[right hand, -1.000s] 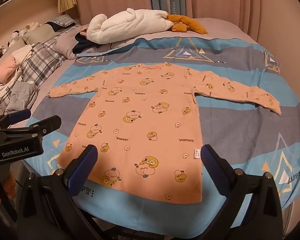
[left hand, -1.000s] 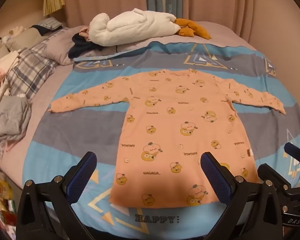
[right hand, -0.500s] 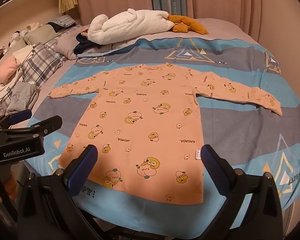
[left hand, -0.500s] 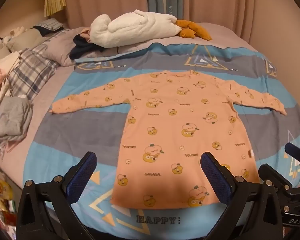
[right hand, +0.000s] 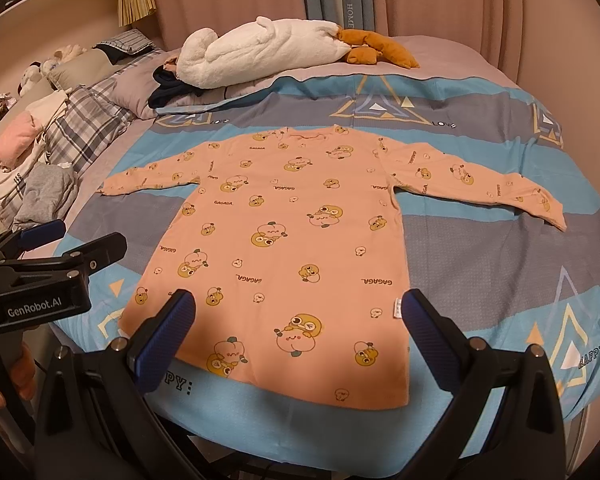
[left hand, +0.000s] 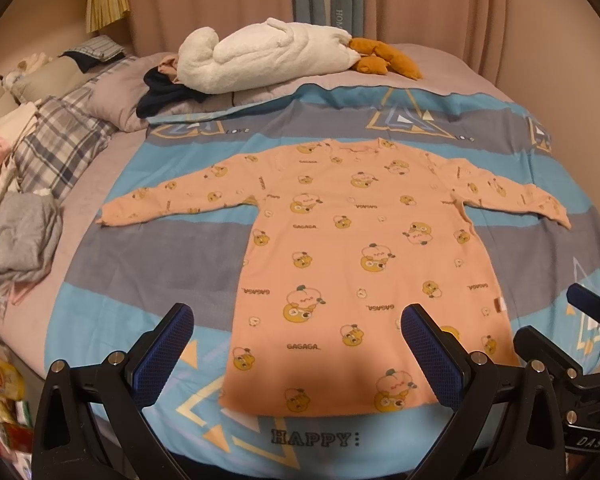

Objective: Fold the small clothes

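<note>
A small pink long-sleeved shirt [left hand: 352, 256] with yellow cartoon prints lies flat on the blue and grey bedspread [left hand: 148, 264], sleeves spread out to both sides, hem toward me. It also shows in the right wrist view [right hand: 292, 240]. My left gripper [left hand: 296, 356] is open and empty, hovering above the hem's left part. My right gripper [right hand: 296, 336] is open and empty above the hem's right part. The left gripper also shows at the left edge of the right wrist view [right hand: 56, 240].
A white plush blanket [left hand: 260, 56] and an orange soft toy [left hand: 384, 60] lie at the far side of the bed. Plaid bedding [left hand: 56, 136] and a grey garment [left hand: 24, 240] are piled at the left. Curtains [left hand: 420, 0] hang behind.
Both grippers have drawn back slightly toward me, so the shirt sits a little lower and farther in both views. The shirt has not moved. Both grippers stay open.
</note>
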